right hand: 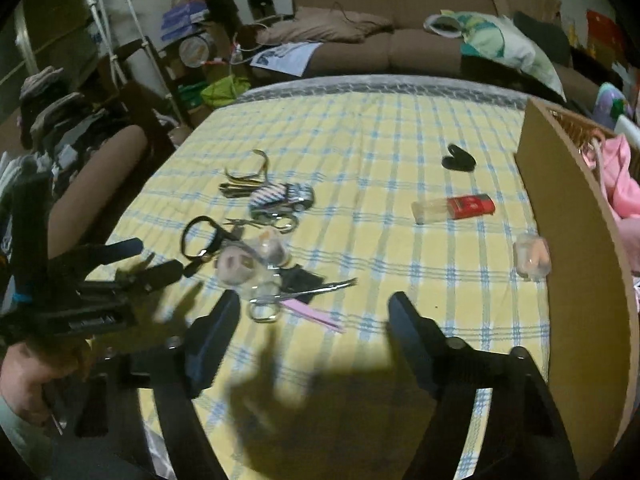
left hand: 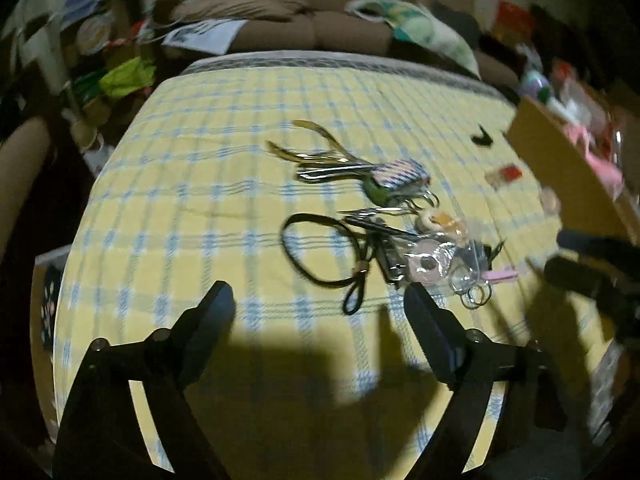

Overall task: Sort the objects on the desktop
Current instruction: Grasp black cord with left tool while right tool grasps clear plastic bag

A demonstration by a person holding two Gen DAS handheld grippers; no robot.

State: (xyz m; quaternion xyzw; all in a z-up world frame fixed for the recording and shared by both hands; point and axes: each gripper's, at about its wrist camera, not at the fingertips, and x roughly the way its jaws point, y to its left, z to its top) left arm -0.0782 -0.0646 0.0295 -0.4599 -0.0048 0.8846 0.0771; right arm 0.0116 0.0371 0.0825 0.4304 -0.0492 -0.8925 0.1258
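Your left gripper (left hand: 320, 304) hung above the yellow-and-blue checked tablecloth (left hand: 200, 200) with its jaws apart and nothing between them. Your right gripper (right hand: 314, 312) stood the same way, jaws apart and empty, casting a shadow on the cloth below.

Just beyond the right gripper's fingertips lay small silver scissors (right hand: 280, 300) across a pink nail file (right hand: 316, 316), at the near edge of a loose heap. In that heap sat a black cord loop (right hand: 200, 236), a clear bag of small round pieces (right hand: 248, 260) and a second pair of scissors (right hand: 276, 220). Behind them rested a striped pouch (right hand: 276, 196) and gold-handled nippers (right hand: 248, 174).

Well apart to the right, a red-and-clear lighter-like case (right hand: 454, 208) lay alone, a small clear container (right hand: 532, 258) stood beside the cardboard box (right hand: 576, 240), and a black clip (right hand: 458, 160) lay farther back. A brown sofa (right hand: 380, 40) stood beyond the table.
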